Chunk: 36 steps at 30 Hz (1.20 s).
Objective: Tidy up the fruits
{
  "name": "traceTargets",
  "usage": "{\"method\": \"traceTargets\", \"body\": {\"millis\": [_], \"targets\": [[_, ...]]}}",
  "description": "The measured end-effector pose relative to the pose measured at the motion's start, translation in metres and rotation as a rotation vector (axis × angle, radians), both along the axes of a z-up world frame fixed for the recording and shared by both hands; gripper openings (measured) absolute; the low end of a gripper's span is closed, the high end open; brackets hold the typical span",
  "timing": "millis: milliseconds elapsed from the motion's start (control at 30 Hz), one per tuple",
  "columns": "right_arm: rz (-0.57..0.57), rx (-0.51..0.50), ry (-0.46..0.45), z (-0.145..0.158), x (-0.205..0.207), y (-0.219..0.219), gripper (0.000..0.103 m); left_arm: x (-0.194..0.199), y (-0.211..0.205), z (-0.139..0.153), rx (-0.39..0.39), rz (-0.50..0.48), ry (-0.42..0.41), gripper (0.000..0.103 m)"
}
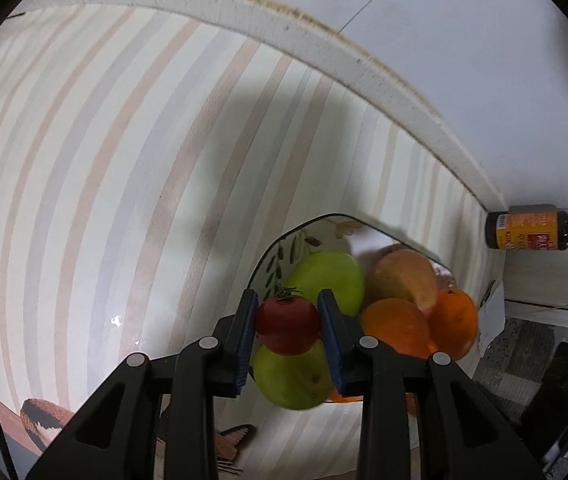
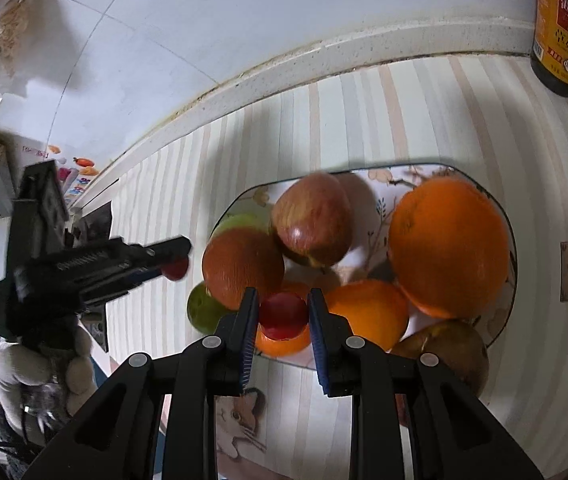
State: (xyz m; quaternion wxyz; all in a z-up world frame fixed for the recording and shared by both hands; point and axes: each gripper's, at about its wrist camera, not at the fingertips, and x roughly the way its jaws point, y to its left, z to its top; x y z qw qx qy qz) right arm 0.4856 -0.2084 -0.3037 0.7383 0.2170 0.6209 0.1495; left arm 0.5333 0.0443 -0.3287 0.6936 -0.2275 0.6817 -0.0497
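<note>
Left wrist view: left gripper (image 1: 287, 322) angled steeply down over plate (image 1: 272, 256), jaws clamped on tomato (image 1: 288, 326); right gripper (image 2: 283, 314) likewise, clamped on small red fruit (image 2: 283, 316).

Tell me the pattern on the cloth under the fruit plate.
Pale pastel stripes on the cloth, clearest in the left wrist view.

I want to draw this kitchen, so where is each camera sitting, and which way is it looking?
Left wrist: sits on the left gripper, looks down along its fingers at a small tomato clamped between them, over the plate of fruit; only the black fingers show.
Right wrist: sits on the right gripper, looks down at a second small tomato it holds above the same plate; the left gripper and a gloved hand show at the left.
Shared: plate, green apples, oranges, striped cloth, dark bottle.
</note>
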Motion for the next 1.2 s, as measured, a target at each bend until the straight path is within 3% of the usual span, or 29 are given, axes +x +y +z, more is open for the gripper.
{"method": "traceTargets", "body": {"millis": [300, 500, 633, 733, 833, 967, 1133, 1200], "targets": [[0.003, -0.059, -0.01, -0.002, 0.005, 0.009, 0.028, -0.002, 0.003, -0.009, -0.017, -0.001, 0.027, 0.03], [0.064, -0.095, -0.036, 0.0, -0.007, 0.023, 0.028, -0.003, 0.001, -0.011, -0.006, -0.016, 0.035, 0.034], [0.148, -0.159, -0.08, 0.004, -0.023, 0.038, 0.028, -0.007, -0.002, -0.007, 0.01, -0.029, 0.015, 0.065], [0.195, -0.219, -0.09, -0.001, -0.033, 0.045, 0.028, -0.01, -0.003, -0.005, 0.038, -0.041, 0.007, 0.07], [0.197, -0.246, -0.096, -0.005, -0.037, 0.044, 0.03, -0.014, -0.001, 0.0, 0.057, -0.041, -0.007, 0.092], [0.147, -0.211, -0.138, 0.009, -0.039, 0.038, 0.073, -0.024, 0.003, 0.012, 0.096, -0.042, -0.037, 0.093], [0.076, -0.201, -0.201, 0.041, -0.045, 0.023, 0.081, -0.049, 0.008, 0.041, 0.177, -0.052, -0.121, 0.093], [0.049, -0.277, -0.223, 0.057, -0.054, 0.017, 0.096, -0.067, 0.006, 0.059, 0.256, -0.067, -0.185, 0.093]]}}
